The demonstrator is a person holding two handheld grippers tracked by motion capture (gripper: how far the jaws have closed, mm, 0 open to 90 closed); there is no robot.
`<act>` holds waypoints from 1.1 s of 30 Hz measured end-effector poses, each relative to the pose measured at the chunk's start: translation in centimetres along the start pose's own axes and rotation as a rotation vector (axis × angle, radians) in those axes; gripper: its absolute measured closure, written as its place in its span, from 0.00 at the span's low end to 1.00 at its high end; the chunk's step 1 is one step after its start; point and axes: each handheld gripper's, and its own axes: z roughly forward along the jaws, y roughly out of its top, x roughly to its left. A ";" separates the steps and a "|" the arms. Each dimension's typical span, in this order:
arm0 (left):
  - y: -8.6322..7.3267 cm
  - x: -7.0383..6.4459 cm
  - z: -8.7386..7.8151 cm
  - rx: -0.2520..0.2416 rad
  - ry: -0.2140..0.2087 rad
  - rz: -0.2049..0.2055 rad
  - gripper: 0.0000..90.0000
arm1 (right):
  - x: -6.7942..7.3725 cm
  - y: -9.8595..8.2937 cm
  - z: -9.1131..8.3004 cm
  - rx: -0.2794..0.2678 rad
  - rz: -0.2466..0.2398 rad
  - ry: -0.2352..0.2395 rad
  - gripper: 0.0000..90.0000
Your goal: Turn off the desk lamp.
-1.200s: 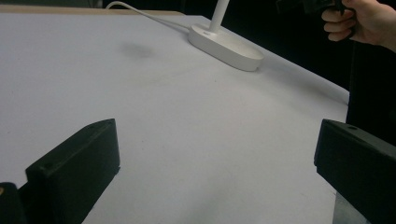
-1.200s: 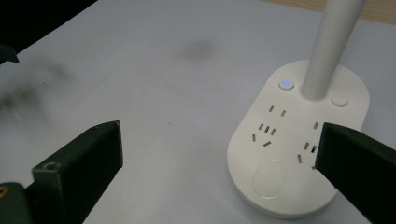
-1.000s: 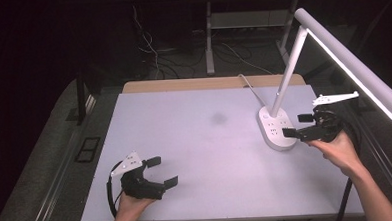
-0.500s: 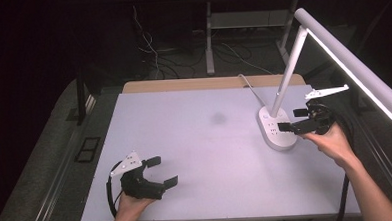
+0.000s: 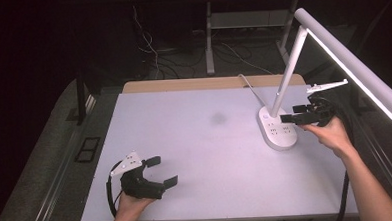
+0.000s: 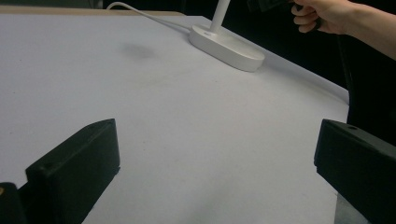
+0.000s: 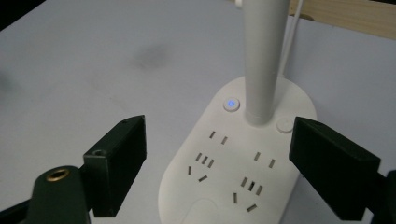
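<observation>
Here, right tongs (image 7: 215, 163) gape wide above desk lamp (image 7: 243, 154); left tongs (image 5: 159, 171) wide too. Base rigid, likely weighty; grip the slim stem (image 7: 261, 60).

Lamp (image 5: 279, 129) on table (image 5: 205, 140) far right; cord (image 5: 248, 85) behind.

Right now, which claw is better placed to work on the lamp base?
The right claw: it hangs open just over the lamp base. The left claw sits open at the table's near left, far off.
</observation>
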 end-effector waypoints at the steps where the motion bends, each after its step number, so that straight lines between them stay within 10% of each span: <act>1: 0.0 0.0 0.0 0.000 0.000 0.000 0.00 | -0.2 0.0 0.1 0.001 -0.001 -0.009 0.21; 33: 0.0 0.2 0.0 0.003 -0.004 -0.010 0.00 | -4.5 0.2 3.5 -0.004 0.117 -0.095 0.86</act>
